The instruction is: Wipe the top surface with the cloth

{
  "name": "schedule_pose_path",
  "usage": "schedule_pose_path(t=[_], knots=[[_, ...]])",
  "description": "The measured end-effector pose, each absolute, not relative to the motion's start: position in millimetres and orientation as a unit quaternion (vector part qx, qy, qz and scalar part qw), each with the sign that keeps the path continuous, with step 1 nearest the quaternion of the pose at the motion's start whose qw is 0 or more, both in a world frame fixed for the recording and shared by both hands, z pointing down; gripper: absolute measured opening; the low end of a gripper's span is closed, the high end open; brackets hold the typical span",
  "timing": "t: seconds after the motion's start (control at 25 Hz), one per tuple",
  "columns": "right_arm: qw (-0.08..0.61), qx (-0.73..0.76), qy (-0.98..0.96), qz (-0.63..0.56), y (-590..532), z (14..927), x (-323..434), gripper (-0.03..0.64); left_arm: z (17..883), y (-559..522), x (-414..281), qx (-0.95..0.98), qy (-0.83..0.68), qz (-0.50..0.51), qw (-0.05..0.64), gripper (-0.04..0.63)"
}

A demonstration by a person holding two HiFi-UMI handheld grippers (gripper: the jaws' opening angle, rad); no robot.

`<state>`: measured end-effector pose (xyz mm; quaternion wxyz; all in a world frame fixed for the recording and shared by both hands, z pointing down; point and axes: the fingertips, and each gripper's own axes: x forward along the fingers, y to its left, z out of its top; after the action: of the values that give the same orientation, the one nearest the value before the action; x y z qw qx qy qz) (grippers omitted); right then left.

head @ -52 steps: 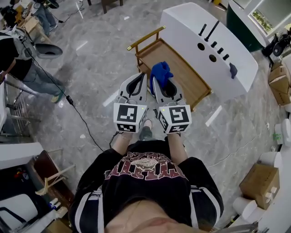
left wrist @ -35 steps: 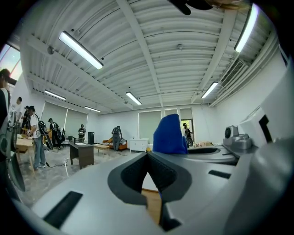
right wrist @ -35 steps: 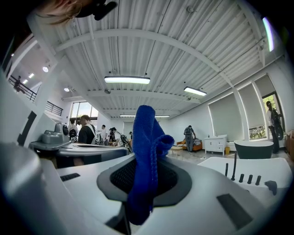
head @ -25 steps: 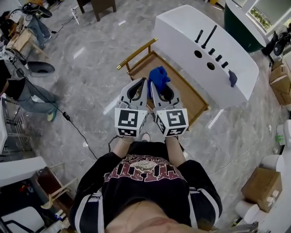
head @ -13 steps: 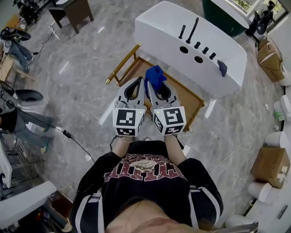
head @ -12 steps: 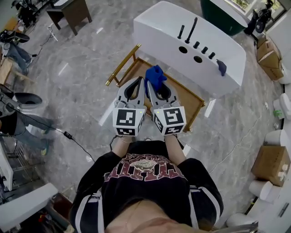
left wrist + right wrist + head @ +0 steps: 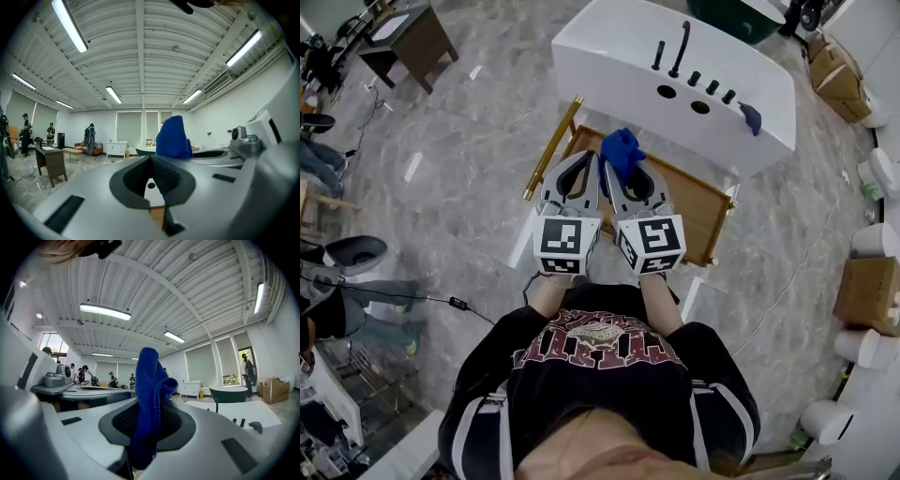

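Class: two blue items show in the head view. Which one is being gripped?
The brighter blue cloth, shut in the right gripper; the darker one lies loose on the white tub.

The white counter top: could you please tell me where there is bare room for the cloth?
The left end of the white counter, between its left edge and the black tap, is bare. The middle-right is crowded: tap, knobs, two holes and a small blue object at the right corner. The right gripper holds the cloth.
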<state>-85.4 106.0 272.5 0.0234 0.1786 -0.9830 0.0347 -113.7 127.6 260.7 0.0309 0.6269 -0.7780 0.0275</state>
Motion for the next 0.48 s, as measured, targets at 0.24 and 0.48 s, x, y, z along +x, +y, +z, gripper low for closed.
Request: schedule_pose_path(t=[0.24,0.48], knots=[[0.028,0.221,-0.974,0.035,99,282,-100,0.086,271,118,-130,0.658,-0.751,0.032,0.033,0.046],[0.037,0.255,-0.966,0.037,84,286,-96,0.086,275,103,-128,0.681,-0.731,0.031,0.038,0.048]])
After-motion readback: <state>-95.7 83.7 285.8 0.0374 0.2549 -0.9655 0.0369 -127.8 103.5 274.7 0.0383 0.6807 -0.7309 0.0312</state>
